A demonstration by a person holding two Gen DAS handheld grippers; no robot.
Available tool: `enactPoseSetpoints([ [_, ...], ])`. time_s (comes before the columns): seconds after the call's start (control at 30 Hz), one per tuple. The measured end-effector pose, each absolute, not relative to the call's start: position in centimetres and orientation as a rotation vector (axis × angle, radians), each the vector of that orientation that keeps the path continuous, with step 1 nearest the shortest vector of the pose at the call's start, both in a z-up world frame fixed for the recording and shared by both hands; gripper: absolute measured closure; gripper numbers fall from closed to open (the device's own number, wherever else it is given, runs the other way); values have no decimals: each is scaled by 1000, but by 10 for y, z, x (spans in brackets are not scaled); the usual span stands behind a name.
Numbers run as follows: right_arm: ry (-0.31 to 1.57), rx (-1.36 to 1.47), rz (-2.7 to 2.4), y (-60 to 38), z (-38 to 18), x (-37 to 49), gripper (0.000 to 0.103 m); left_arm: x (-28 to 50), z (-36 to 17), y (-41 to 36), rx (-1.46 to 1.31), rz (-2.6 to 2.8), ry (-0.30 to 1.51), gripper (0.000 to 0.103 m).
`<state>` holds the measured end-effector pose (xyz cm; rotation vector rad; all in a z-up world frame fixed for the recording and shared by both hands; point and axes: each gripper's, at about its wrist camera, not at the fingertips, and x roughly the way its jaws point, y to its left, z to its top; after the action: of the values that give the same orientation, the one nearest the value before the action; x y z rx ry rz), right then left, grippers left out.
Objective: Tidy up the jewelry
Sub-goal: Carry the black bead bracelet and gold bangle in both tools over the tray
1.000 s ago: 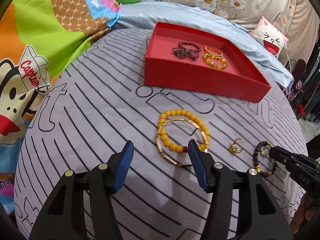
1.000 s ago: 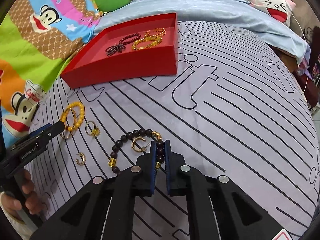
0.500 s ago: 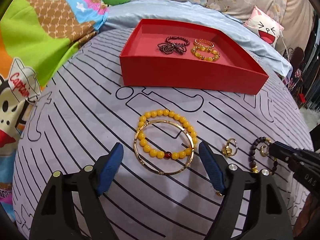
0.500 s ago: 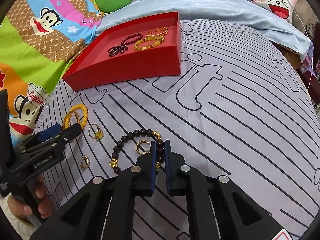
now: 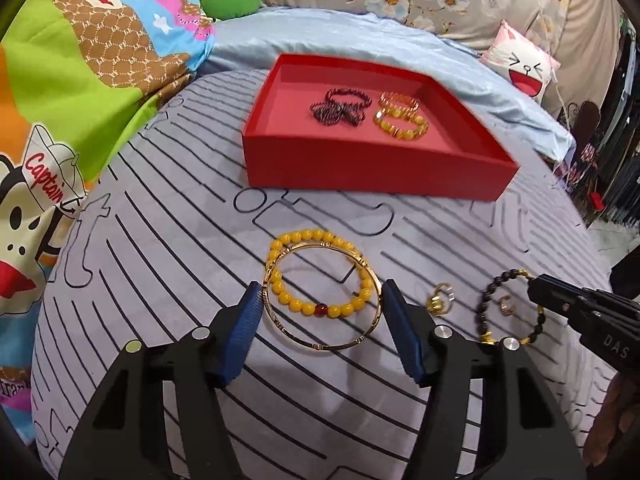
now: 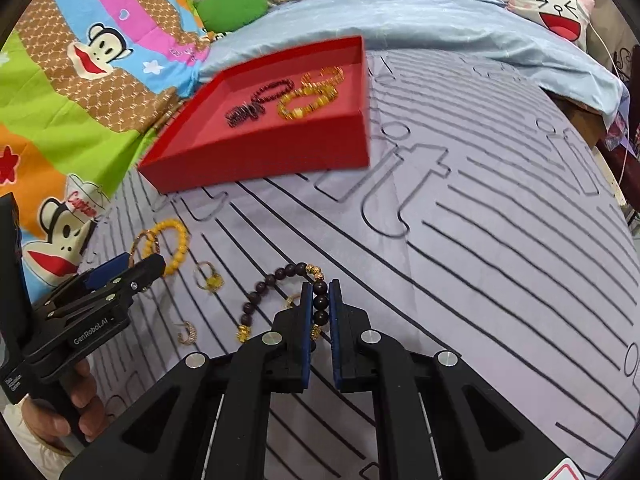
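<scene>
Currently the left gripper (image 5: 322, 322), open, straddles the gold bangle (image 5: 322, 295); close evenly. The right gripper (image 6: 320, 312) pinches the dark bead bracelet (image 6: 320, 300); lift slowly toward the red tray (image 5: 372, 178).

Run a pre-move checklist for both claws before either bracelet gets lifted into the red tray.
1. Left claw open and straddling the gold bangle: ok.
2. Yellow bead bracelet overlaps that bangle, so it may come along: not ok.
3. Right claw shut on the dark bead bracelet: ok.
4. Small gold earring lies inside that bracelet's loop: not ok.
5. Red tray has free floor space: ok.
6. Grip firmness on the beads: cannot tell.
</scene>
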<state>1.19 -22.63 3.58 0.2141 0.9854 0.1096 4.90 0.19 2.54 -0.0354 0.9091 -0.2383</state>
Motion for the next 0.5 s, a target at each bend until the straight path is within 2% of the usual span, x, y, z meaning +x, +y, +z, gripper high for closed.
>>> enactPoseSetpoints([
  [0.5, 789, 182, 205, -213, 135, 44, 96, 70, 105, -2, -39, -280, 804, 45],
])
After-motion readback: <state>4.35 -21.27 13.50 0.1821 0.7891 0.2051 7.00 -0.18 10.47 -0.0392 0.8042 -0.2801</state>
